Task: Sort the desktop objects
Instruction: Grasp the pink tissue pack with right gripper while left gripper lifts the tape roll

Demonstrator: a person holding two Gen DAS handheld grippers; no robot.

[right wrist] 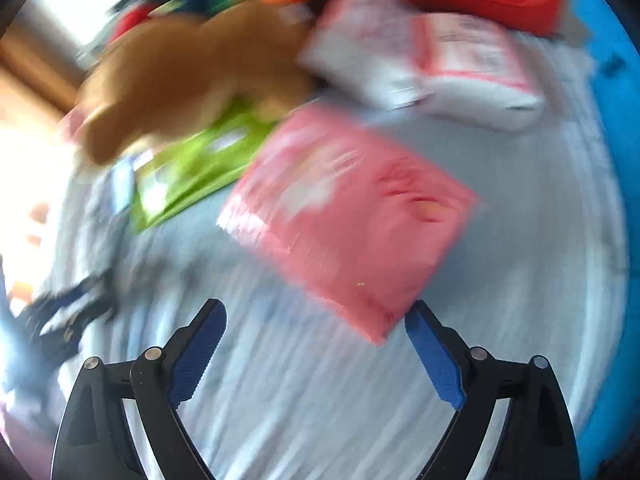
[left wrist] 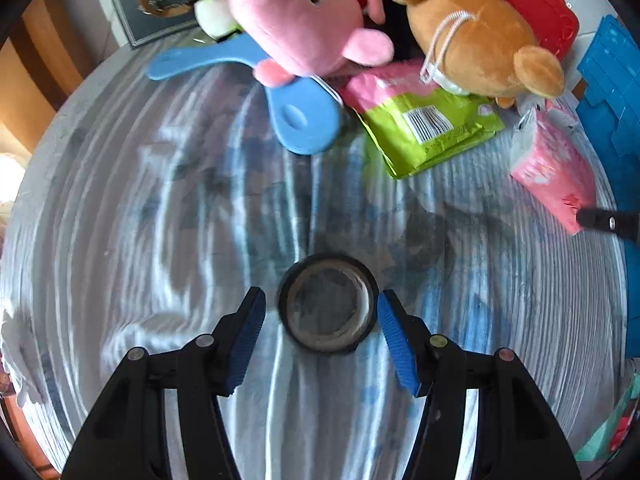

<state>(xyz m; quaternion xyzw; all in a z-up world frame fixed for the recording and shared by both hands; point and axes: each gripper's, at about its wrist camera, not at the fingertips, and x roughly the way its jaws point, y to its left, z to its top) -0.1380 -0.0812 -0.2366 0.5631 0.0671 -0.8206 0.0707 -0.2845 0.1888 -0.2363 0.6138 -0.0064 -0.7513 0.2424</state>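
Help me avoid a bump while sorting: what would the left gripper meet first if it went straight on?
The roll of black tape, which sits between the left gripper's open fingers, apparently lying flat on the striped cloth. How far below it lies is unclear.

My table (left wrist: pixel 160 208) wears a pale blue-and-white streaked cloth. Beyond its left edge I see brown wood (left wrist: pixel 28 80) and bright glare (left wrist: pixel 10 176).

no text is legible; only a barcode shows on the green packet (left wrist: pixel 430 128).
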